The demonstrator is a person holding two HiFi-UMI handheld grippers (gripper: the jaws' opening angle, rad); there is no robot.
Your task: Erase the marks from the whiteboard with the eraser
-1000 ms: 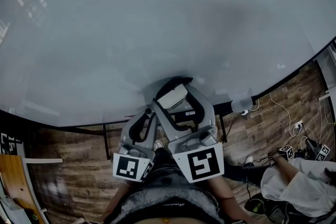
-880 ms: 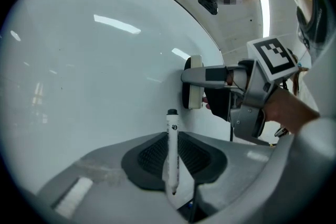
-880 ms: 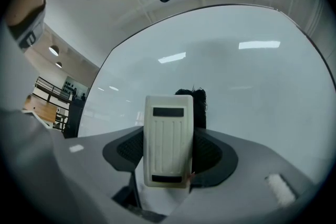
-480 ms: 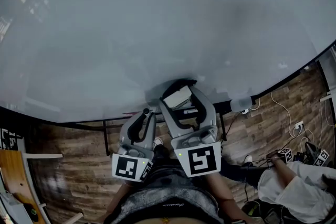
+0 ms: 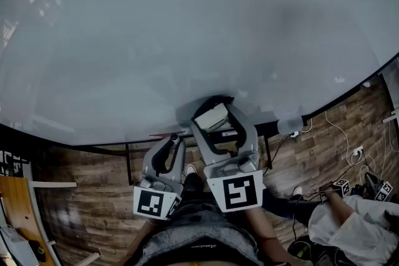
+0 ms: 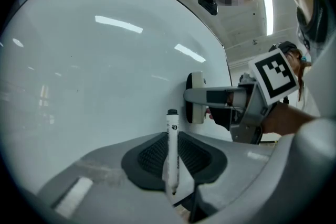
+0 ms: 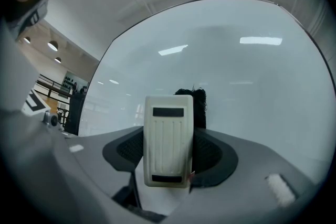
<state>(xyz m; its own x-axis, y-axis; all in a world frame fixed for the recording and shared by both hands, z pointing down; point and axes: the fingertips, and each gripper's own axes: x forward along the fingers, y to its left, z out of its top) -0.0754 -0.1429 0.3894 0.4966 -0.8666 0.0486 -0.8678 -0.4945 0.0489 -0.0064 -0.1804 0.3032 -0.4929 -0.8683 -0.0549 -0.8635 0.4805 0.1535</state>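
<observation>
- At the lower edge of the whiteboard (image 5: 187, 28), the right gripper (image 5: 214, 114) is clamped on the eraser (image 5: 212, 116), with a jaw pressed to each of its long sides.
- Seen from the right gripper view, the eraser (image 7: 168, 139) stands lengthwise between the jaws. Its cream plastic back faces the camera and its dark felt is turned toward the whiteboard (image 7: 252, 76).
- From the left gripper view, the eraser (image 6: 196, 97) meets the whiteboard (image 6: 105, 86) felt-first and appears to touch it.
- Left of the eraser and slightly below the whiteboard's edge, the left gripper (image 5: 173, 139) is closed on a marker (image 6: 171, 144).
- Held between the two dark jaw pads, the marker stands upright. It has a white barrel, and its black capped end points toward the whiteboard.
- Whether the marker reaches the whiteboard cannot be told.
- Beneath the whiteboard lies a wooden floor (image 5: 324, 140), where a person in light clothing (image 5: 349, 224) sits off to the right, well apart from both grippers.
</observation>
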